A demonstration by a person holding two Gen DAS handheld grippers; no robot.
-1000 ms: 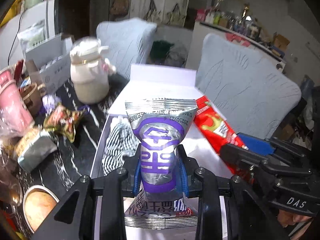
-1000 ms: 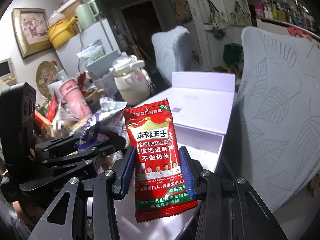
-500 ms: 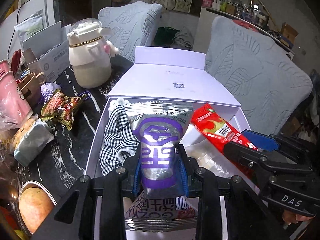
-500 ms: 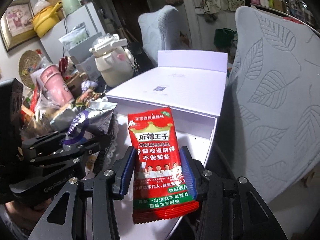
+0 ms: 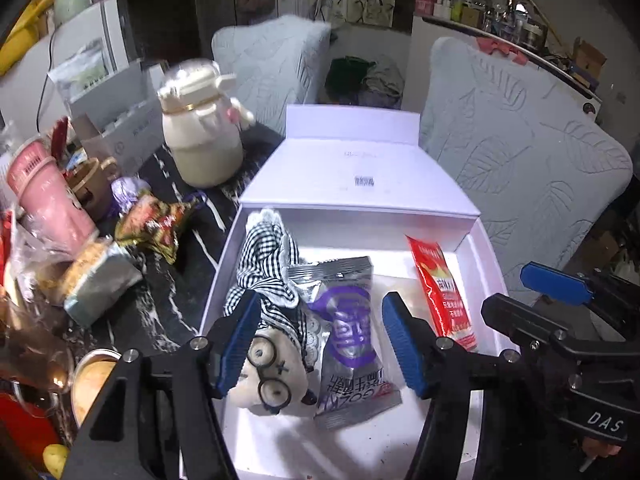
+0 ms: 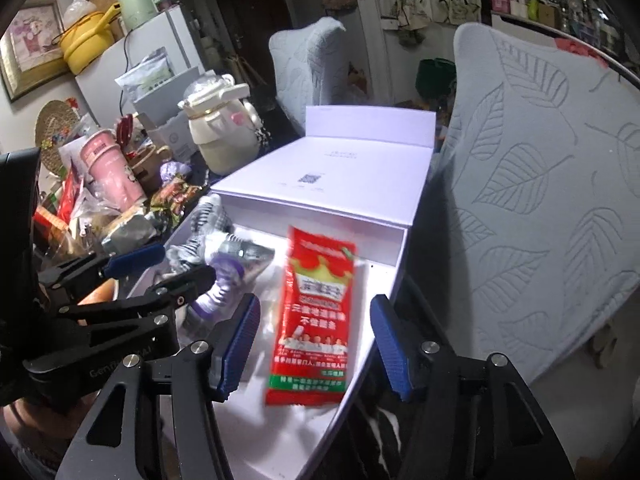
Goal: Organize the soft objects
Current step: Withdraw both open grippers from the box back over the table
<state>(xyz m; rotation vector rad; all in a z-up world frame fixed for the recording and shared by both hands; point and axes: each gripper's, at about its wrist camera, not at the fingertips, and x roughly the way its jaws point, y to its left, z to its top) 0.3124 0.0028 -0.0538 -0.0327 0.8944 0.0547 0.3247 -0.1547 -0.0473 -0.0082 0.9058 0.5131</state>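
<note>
- While backing away, keep both pairs of jaws spread and lift straight up off the white box [image 5: 224, 264], to avoid dragging a packet back out.
- Left gripper [image 5: 320, 304]: about half open, jaws just opened, gripping nothing. Silver-and-purple snack pouch [image 5: 346, 328] loose on the box floor between the fingers, clear of both pads.
- Right gripper [image 6: 315, 304]: also about half open, jaws just opened, holding nothing. Red snack sachet [image 6: 316, 312] inside the box between the fingers, apart from both pads.
- Check for settled packets before leaving; sachet print blurred, so hard to tell whether at rest.
- Shown only by the left wrist view: a plush doll [image 5: 272, 380] with glasses and checked cloth, just beside the left finger and touching the pouch.
- Shown only by the right wrist view: the gap either side of the sachet, seen merely edge-on beyond the right finger from the left wrist.
</note>
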